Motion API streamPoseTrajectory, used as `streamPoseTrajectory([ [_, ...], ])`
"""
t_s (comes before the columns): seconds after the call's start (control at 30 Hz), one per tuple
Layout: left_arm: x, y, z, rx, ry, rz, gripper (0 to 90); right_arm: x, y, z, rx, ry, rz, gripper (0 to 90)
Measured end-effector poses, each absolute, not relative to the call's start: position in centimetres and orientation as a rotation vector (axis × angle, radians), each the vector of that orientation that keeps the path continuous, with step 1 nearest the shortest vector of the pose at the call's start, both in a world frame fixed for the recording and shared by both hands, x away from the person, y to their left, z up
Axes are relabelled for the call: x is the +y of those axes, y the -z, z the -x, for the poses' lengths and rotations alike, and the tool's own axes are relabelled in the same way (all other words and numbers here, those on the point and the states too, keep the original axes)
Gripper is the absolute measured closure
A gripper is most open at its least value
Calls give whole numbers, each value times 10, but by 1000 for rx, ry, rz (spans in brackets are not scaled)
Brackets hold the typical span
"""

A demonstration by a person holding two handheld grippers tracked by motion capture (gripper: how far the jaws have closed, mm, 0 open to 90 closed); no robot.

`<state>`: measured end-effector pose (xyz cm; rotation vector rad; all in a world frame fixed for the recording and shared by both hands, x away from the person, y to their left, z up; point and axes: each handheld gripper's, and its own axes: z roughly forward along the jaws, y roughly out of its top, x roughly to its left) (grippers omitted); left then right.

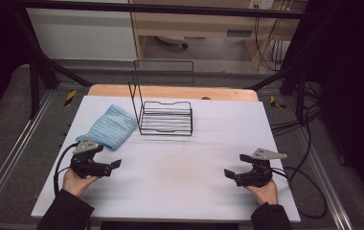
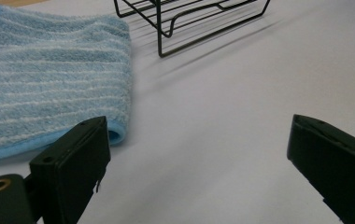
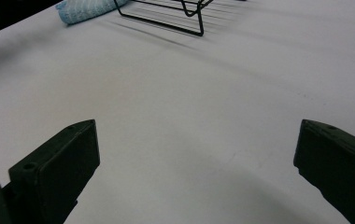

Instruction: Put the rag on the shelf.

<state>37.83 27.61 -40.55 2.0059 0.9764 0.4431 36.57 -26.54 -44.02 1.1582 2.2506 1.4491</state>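
1. Blue striped towel (image 1: pixel 109 128): folded, lying flat on the white counter (image 1: pixel 180 167) at far left; its long axis runs diagonally from near-left to far-right, with the far corner just beside the wire rack.
2. Wire rack (image 1: pixel 165 117): black, standing at the far centre of the counter, its tall back frame upright on the far side.
3. Left tongs (image 1: pixel 114 167): released, jaws spread wide and holding nothing; they rest low over the counter at near left, pointing right towards the centre, just near of the towel's near edge. In the left gripper view the towel (image 2: pixel 49 88) lies beyond the left jaw.
4. Right tongs (image 1: pixel 235 166): released, jaws wide apart, at near right, pointing left; well apart from towel and rack.
5. Both hands grip the tools from the near side, forearms entering from the near edge.
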Motion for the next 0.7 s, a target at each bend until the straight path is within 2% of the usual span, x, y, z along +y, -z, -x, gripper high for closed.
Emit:
streamPoseTrajectory([
  [0.37, 284, 395, -401, 1029, -475, -2011, 68, -265, 441, -366, 2255, -1446, -1161, 8],
  [0.7, 276, 404, -430, 1077, -514, -2060, 136, -265, 441, -366, 2258, -1439, -1158, 8],
])
